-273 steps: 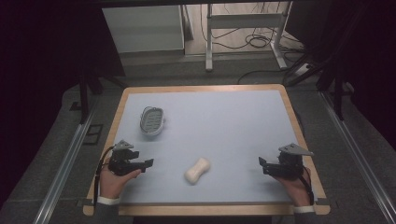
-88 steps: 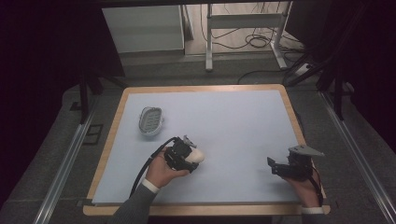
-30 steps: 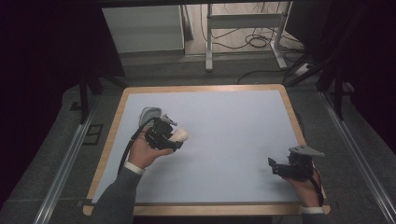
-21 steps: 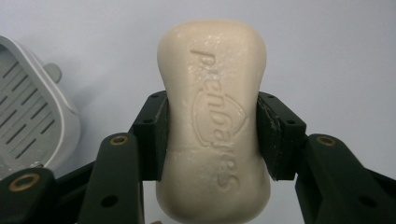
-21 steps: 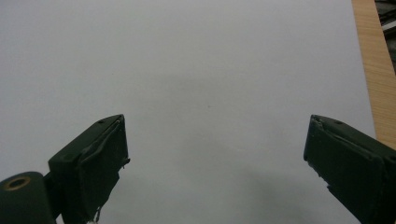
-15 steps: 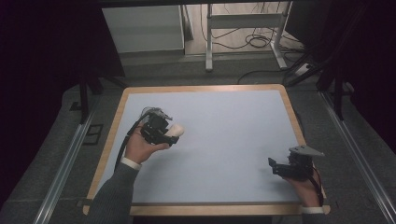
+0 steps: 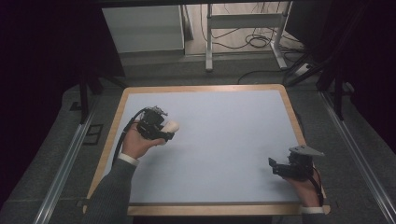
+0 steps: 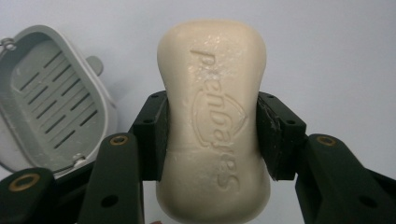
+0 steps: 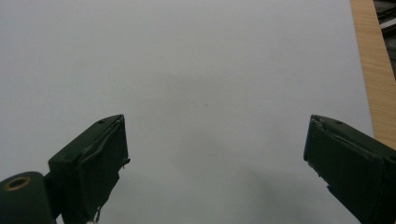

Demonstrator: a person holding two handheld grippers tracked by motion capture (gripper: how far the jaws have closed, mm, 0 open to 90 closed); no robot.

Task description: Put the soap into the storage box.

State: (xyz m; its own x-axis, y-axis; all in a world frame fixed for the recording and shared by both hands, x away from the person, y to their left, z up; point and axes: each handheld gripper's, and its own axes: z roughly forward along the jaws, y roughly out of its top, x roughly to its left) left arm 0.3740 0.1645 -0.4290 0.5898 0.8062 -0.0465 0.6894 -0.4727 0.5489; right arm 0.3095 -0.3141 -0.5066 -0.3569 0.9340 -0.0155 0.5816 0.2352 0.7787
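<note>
A cream bar of soap with raised lettering is clamped across its middle by my left gripper, which is shut on it. In the high view that gripper hangs over the table's left side with the soap sticking out to the right. A grey slotted soap dish lies just left of the soap, below it, in the left gripper view. My right gripper rests near the front right corner, open with nothing between its jaws.
The table is a pale blue mat with a wooden border. The wooden edge runs close on the right in the right gripper view. Dark floor, rails and desk legs surround the table.
My left gripper took hold of the soap in the middle of the table and carried it back and left to beside the soap dish. The right gripper has stayed put.
</note>
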